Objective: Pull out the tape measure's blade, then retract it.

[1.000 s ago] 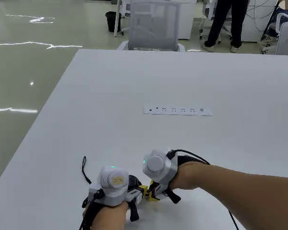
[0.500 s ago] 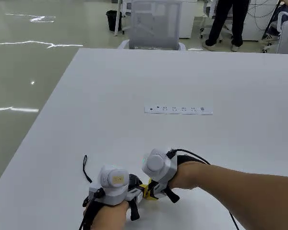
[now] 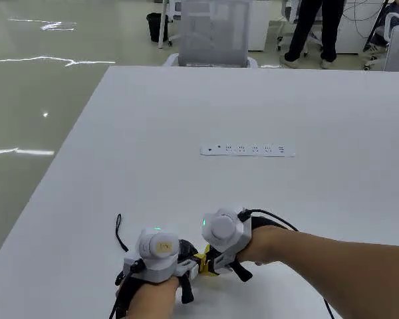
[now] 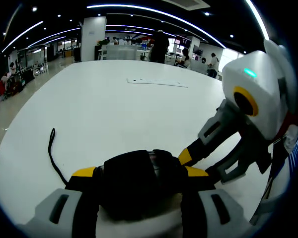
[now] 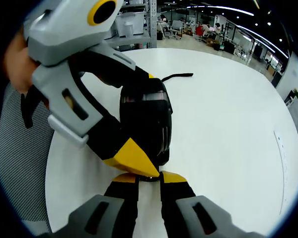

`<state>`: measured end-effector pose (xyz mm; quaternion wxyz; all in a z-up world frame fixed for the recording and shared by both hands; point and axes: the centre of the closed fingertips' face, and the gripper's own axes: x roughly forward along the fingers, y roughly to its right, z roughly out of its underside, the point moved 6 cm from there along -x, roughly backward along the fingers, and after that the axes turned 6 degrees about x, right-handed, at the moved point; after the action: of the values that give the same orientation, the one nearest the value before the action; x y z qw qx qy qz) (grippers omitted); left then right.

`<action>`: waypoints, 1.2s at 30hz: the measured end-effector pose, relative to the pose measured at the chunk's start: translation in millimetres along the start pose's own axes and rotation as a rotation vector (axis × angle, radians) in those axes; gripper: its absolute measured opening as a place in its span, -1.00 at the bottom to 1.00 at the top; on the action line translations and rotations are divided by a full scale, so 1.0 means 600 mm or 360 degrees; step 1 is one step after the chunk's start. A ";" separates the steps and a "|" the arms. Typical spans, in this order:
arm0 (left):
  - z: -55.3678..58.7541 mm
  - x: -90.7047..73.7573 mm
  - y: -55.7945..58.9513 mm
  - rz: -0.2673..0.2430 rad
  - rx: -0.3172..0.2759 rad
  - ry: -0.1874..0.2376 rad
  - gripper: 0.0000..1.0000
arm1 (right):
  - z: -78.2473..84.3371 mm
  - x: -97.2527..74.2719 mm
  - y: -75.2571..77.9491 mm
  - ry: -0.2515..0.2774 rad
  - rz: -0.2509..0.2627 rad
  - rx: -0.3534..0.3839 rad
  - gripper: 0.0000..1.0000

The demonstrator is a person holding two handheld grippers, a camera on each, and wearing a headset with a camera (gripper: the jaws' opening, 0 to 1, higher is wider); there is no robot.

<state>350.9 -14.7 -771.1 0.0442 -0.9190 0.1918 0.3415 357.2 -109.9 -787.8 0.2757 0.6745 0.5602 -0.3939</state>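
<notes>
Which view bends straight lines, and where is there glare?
Both gripper views: the fisheye bows the table edge; left gripper view: the near tape measure is dark, with little detail; head view: lines stay straight, with glare streaks on the floor.

l gripper (image 3: 188, 267) held low, jaws pointing right, clamped round the tape measure (image 5: 144, 119). r gripper (image 3: 209, 261) angled in tip-to-tip w/ it, jaws pinched nearly together at its front. r forearm (image 3: 319, 262) reaches in from the right.
</notes>
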 end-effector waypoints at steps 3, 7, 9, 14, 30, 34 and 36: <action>0.000 0.000 0.000 0.0003 -0.0002 0.0001 0.28 | 0.005 -0.002 -0.001 0.0048 0.0010 0.0006 -0.63; 0.000 0.000 -0.001 0.0003 -0.0003 0.0005 0.28 | 0.011 -0.007 -0.003 0.0098 0.0043 0.0034 -0.58; 0.000 0.000 -0.001 0.0004 -0.0004 0.0006 0.28 | 0.015 -0.007 -0.001 0.0117 0.0052 0.0050 -0.55; -0.001 -0.001 -0.002 0.0011 0.0003 0.0005 0.28 | 0.013 -0.009 -0.001 0.0156 0.0085 0.0005 -0.67; -0.001 0.000 -0.003 0.0025 -0.0017 0.0001 0.29 | 0.010 -0.004 0.001 0.0168 0.0042 0.0128 -0.71; -0.001 0.001 -0.003 0.0026 -0.0021 0.0000 0.29 | 0.009 -0.004 0.001 0.0165 0.0036 0.0120 -0.72; -0.001 0.001 -0.003 0.0026 -0.0023 0.0001 0.29 | 0.009 -0.005 0.001 0.0168 0.0035 0.0122 -0.72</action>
<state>352.2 -13.2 -771.2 0.0347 -0.9179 0.1969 0.3429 356.5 -115.7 -788.3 0.2241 0.7104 0.5511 -0.3759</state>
